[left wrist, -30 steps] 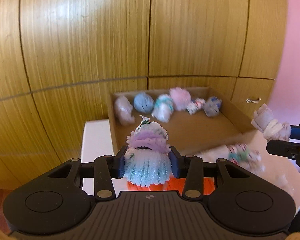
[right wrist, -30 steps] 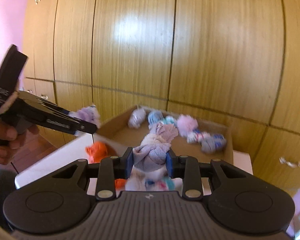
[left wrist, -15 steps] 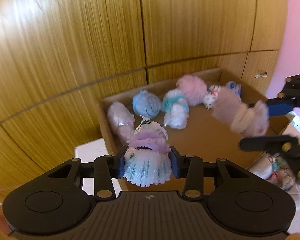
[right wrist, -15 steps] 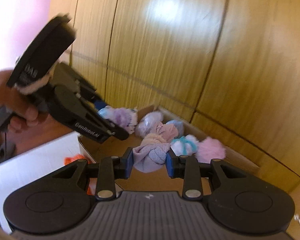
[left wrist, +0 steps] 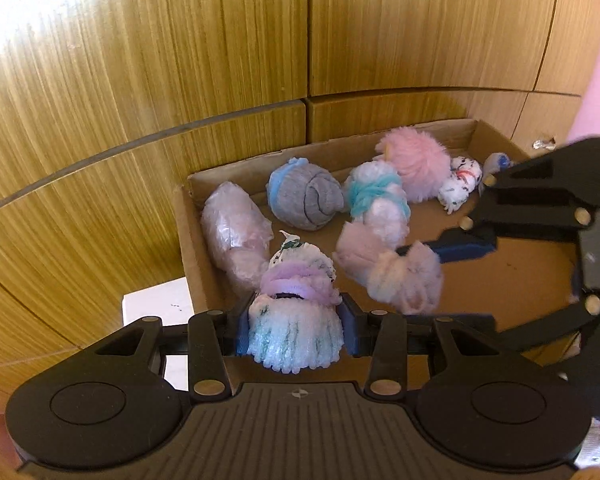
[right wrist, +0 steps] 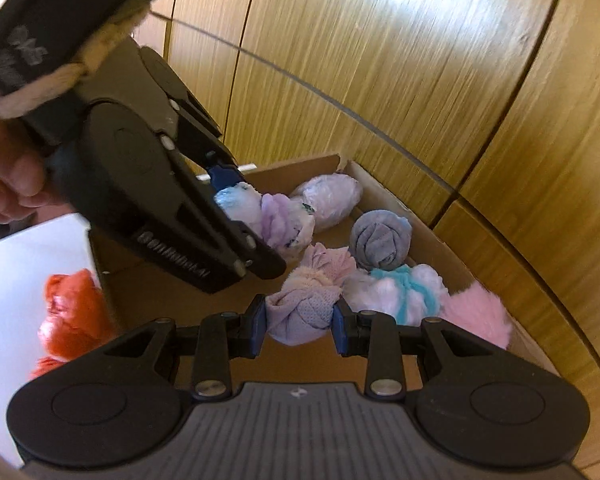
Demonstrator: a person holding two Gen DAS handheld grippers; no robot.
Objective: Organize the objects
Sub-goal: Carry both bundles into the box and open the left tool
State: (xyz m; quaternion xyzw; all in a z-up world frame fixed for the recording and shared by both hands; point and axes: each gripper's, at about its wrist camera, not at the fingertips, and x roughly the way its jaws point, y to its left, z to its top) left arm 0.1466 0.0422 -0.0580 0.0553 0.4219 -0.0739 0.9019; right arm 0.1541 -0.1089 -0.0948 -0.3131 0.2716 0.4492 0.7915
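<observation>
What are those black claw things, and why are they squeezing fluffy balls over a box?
The black claws are two grabber tools, and a person holds one in each hand. Each tool carries a small camera that looks out along its own two fingers, so each picture is taken from one grabber.

In the left camera's picture, the left gripper squeezes a white and purple sock bundle. In the right camera's picture, the right gripper squeezes a lilac sock bundle.

Both hang over a cardboard box beside wooden cupboard doors. Inside lie more rolled socks, such as a grey and blue roll and a fluffy pink ball. An orange bundle lies outside the box on a white surface.
</observation>
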